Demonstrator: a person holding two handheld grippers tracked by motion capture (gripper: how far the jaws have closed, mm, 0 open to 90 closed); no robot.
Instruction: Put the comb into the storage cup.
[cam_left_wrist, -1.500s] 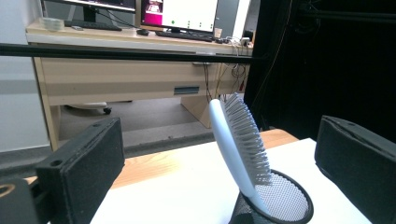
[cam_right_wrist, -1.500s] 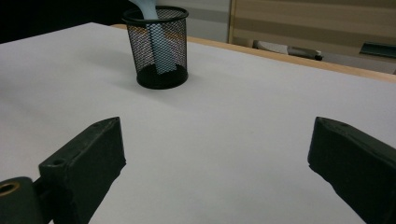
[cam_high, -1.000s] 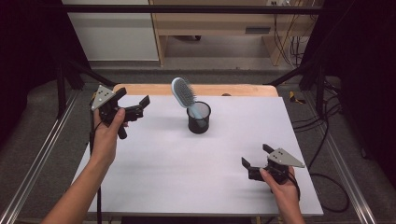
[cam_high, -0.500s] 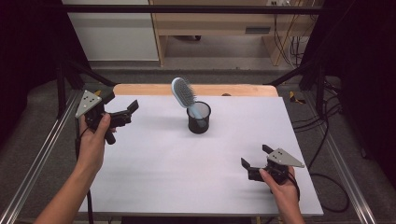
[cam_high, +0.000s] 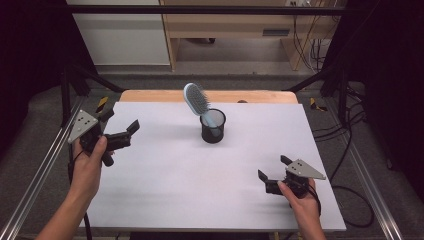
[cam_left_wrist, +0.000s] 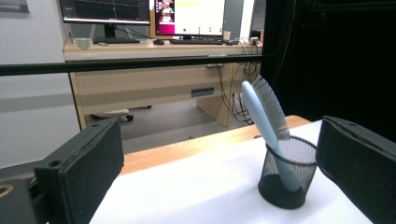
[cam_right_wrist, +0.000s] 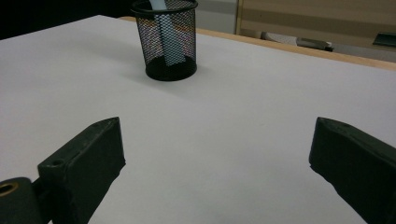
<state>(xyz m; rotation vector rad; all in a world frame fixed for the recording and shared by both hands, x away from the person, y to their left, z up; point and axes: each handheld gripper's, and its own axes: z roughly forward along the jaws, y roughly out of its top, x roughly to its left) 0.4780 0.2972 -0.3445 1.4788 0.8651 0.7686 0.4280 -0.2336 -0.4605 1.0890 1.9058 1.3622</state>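
One hairbrush (cam_high: 194, 98) stands handle-down in one black mesh cup (cam_high: 213, 127), leaning toward the far left. The cup sits near the far middle of the white tabletop (cam_high: 200, 185), and nothing else is in it. Two grippers are well apart from it. The left gripper (cam_high: 120, 132) is at the left edge and the right gripper (cam_high: 272, 169) at the near right. Both have jaws wide open, holding nothing.

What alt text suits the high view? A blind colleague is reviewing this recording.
A light blue hairbrush stands handle-down, leaning left, in a black mesh cup on a white table. The left gripper is held open at the left edge; the right gripper rests open near the front right.
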